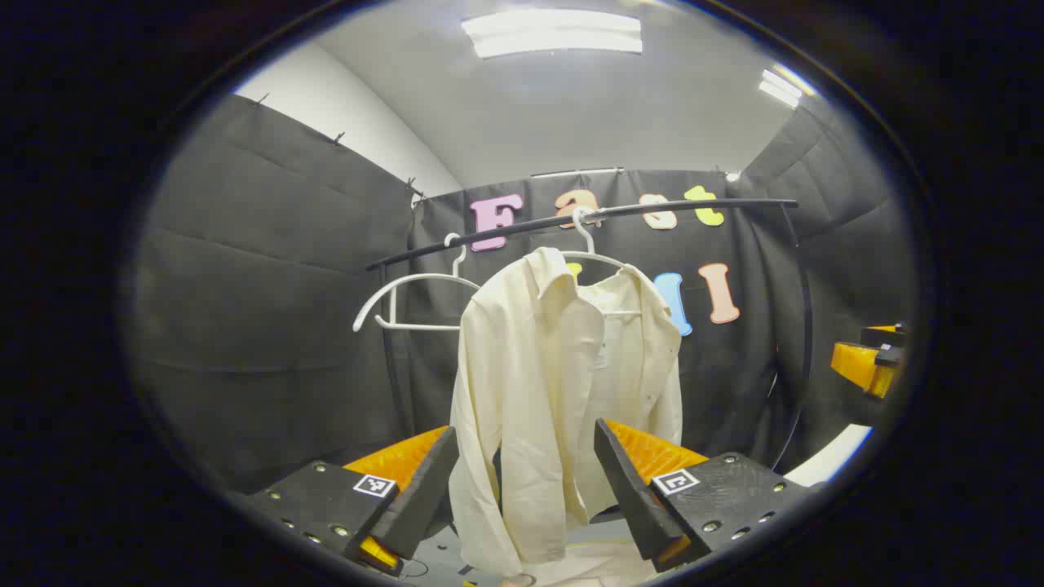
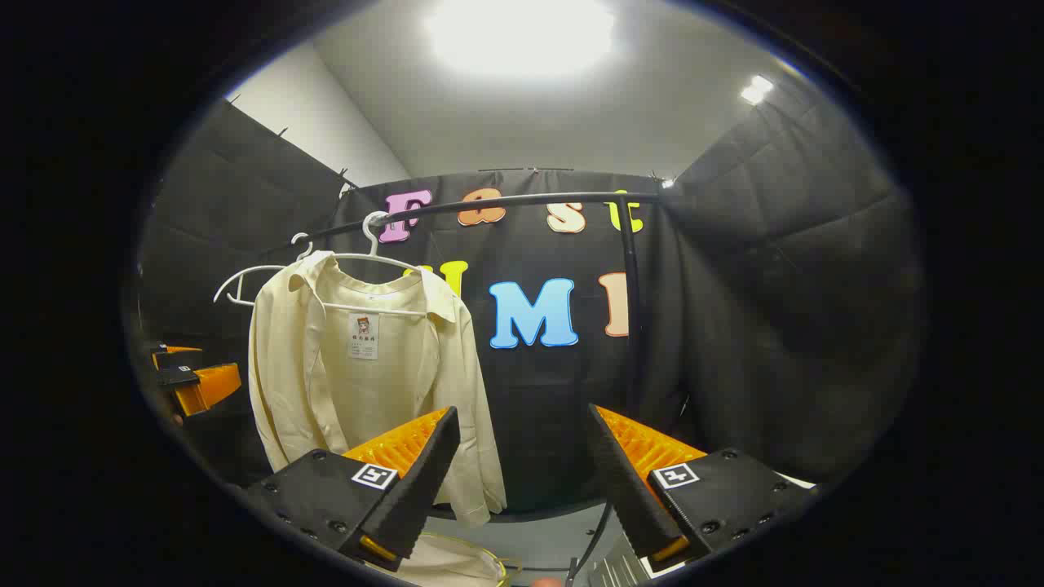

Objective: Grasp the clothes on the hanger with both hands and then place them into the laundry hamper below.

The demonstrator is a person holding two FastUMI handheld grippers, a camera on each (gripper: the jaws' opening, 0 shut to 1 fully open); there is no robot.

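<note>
Black cloth behind; cream shirt [image 1: 563,383] hangs open on a white hanger [image 1: 599,259], sleeves limp. Left gripper [image 1: 526,481] and right gripper [image 2: 522,473] both spread, holding nothing.

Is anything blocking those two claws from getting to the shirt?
Nothing visible does. The left gripper is open with the cream shirt straight ahead on its white hanger. The right gripper, also open, has the shirt up to its left, open air between.
</note>
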